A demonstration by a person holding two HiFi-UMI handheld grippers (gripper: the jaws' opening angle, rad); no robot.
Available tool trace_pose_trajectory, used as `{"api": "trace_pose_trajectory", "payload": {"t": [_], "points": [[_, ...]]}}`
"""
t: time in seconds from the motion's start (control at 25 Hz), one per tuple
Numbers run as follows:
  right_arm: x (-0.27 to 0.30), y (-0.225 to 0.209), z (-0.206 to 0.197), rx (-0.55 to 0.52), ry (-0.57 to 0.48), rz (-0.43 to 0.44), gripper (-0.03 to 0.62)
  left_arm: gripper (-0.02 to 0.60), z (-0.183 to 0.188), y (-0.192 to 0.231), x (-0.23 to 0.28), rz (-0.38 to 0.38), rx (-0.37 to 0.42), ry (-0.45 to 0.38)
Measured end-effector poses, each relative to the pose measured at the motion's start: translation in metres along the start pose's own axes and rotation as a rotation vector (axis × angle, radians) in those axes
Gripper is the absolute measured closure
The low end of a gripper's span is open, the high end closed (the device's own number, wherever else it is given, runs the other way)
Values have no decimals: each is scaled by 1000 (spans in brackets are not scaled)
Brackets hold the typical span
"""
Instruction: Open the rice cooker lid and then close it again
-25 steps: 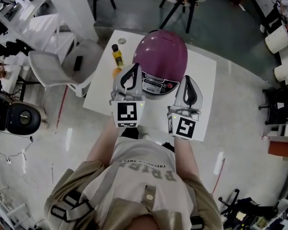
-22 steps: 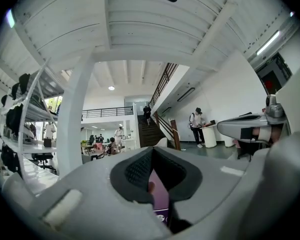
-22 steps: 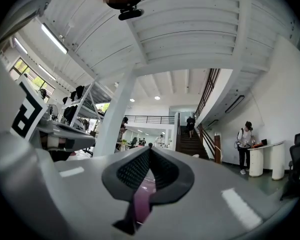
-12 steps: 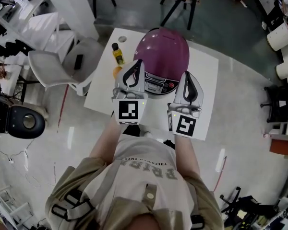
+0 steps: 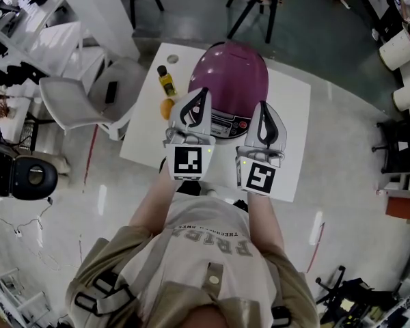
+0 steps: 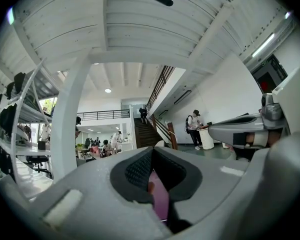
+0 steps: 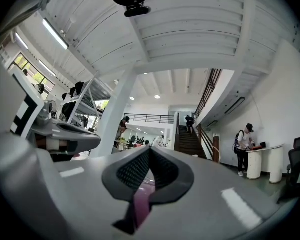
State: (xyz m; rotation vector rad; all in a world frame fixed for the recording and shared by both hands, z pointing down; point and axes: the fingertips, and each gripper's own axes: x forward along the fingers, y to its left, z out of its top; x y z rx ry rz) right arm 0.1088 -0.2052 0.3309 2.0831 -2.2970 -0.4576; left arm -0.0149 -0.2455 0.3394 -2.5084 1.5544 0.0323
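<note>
**On the white table: shut rice cooker, two grippers before it**

From the head view, the purple rice cooker (image 5: 230, 80) sits lid-down on the table (image 5: 290, 115), with a yellow bottle (image 5: 167, 80) to its left. The left gripper (image 5: 199, 94) and right gripper (image 5: 263, 106) hover at the cooker's front edge. Only the gripper views show both pairs of jaws pressed together and empty, with a purple sliver of the cooker below them.

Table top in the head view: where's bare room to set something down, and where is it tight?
Bare: the strip between the rice cooker and the right edge of the table, and the near-left corner below the orange thing. Tight: left of the cooker, by the yellow bottle, and its front, where the left gripper and right gripper hang.
</note>
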Motion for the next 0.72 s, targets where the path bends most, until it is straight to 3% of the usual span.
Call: {"api": "trace_pose_trajectory", "payload": {"t": [0.72], "points": [[10,-4,-7,-8,12,4,595,572,-2,-3,12,-22,14,13]]}}
